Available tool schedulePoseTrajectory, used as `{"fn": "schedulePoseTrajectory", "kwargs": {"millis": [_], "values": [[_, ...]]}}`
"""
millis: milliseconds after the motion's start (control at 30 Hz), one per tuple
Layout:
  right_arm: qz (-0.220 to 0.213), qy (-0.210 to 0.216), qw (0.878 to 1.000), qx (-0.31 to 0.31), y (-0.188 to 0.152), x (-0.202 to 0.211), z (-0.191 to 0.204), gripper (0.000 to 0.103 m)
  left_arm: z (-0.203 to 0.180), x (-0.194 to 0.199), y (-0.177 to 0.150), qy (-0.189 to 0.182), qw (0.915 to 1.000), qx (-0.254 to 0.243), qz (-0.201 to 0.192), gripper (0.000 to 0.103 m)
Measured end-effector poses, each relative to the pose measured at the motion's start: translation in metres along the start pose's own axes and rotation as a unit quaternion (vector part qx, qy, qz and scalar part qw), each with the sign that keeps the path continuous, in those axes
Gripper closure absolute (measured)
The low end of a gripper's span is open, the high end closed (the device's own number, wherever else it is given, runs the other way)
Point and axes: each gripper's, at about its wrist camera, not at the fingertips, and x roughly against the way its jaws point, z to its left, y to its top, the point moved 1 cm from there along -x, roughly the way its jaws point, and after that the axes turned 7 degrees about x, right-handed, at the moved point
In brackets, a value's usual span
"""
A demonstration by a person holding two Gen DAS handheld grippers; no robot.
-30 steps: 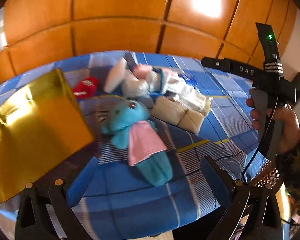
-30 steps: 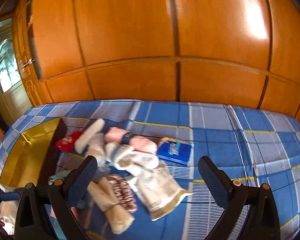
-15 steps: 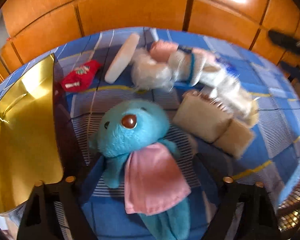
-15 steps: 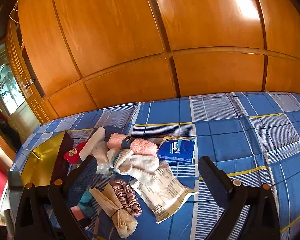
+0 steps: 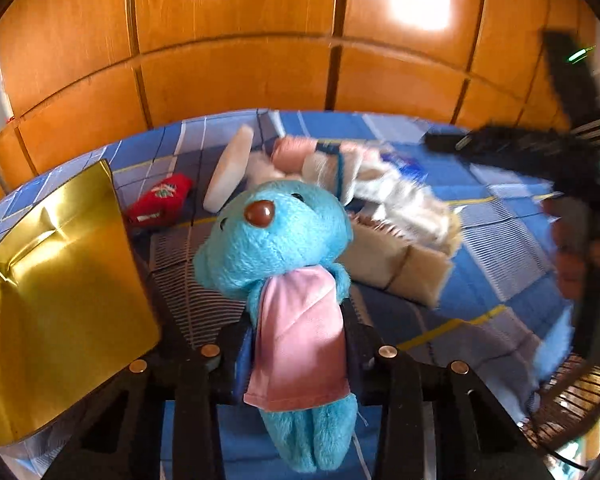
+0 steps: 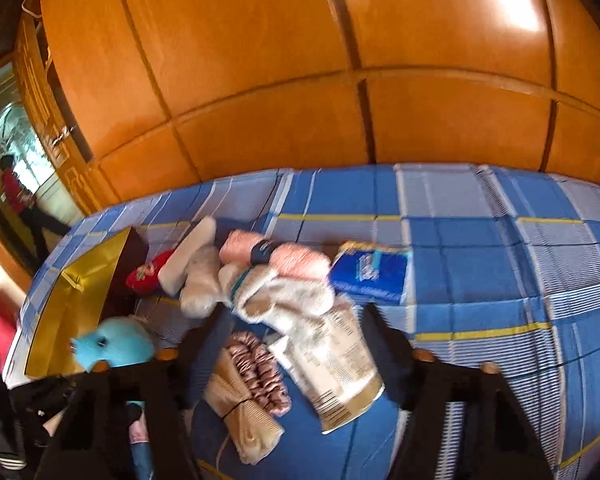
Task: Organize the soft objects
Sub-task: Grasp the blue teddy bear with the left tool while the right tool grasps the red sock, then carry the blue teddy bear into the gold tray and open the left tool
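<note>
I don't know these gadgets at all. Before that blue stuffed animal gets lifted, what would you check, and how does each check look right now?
1. Left gripper pads press the blue plush toy, jaws having just closed: ok.
2. Grip sits on the body, not only its pink cloth: cannot tell.
3. Gold bag mouth open: cannot tell.
4. Right gripper, jaws just narrowed, holds nothing: ok.
5. Toy apart from the beige bundle: ok.
</note>
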Motion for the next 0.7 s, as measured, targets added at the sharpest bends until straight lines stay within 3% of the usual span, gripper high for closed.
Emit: {"fn": "schedulePoseTrajectory", "kwargs": {"millis": [100,300,500,700], "values": [[0.028,0.051,0.998,-0.021,0.005,-0.014,0.011,0.062,0.005,0.020,0.000,-0.024,0.9996,0.008,-0.012,0.065],[0.066,0.147,0.987,0.011,0.044,-0.057,0.081,0.064,0.027,0.055,-0.011,-0.045,0.9980,0.026,-0.036,0.065],[0.131,0.151,0.979,0.031,0.072,-0.132,0.139,0.067,0.057,0.083,-0.019,-0.044,0.9947,0.068,-0.063,0.064],[0.202,0.138,0.969,0.017,0.075,-0.193,0.158,0.067,0.084,0.099,-0.027,-0.037,0.9912,0.101,-0.078,0.064]]}}
